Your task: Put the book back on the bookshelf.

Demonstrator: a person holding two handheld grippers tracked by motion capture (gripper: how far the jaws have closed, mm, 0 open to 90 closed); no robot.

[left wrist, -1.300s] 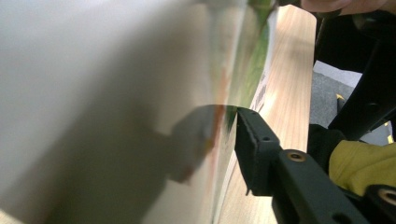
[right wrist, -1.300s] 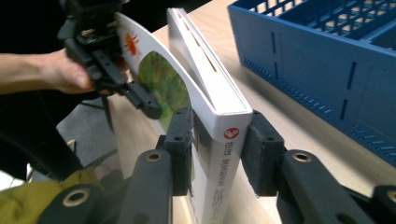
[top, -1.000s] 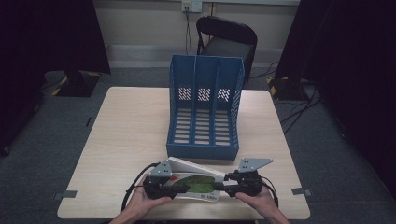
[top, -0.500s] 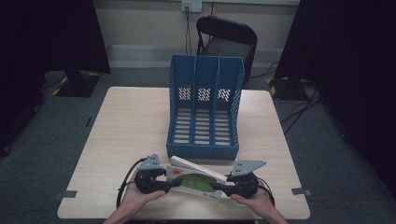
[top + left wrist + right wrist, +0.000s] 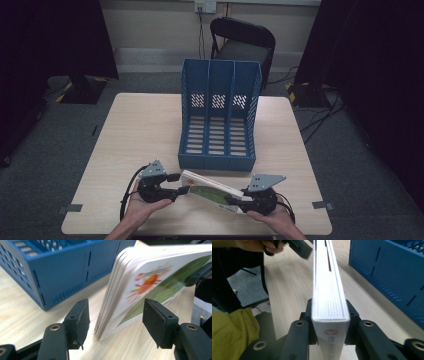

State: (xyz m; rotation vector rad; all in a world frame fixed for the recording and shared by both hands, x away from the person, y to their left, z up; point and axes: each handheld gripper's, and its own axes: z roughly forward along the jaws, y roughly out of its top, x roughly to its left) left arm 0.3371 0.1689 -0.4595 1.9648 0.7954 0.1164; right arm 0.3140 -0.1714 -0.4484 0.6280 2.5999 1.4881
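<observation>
A thick white board book [image 5: 210, 192] with a green cover picture stands tilted on the table near the front edge. My right gripper [image 5: 235, 201] is shut on its right end. In the right gripper view the pads clamp both faces of the book [image 5: 329, 290], though the jaws [image 5: 330, 315] have just been opening a touch. My left gripper [image 5: 181, 185] has just been opening its jaws. They now stand open around the book's left corner [image 5: 140, 285], with gaps on both sides of the left gripper [image 5: 117, 315].
A blue three-slot file holder [image 5: 218, 120] stands at mid-table, just behind the book, open side towards me; its wall [image 5: 50, 272] is close. The pale wooden table [image 5: 135, 135] has free room left of the holder. A black chair [image 5: 242, 42] stands beyond the far edge.
The left gripper has let go of the book and drawn back to the left, its jaws now apart. The book has turned from lying flat to tilted on its edge. The right hand stayed put.
</observation>
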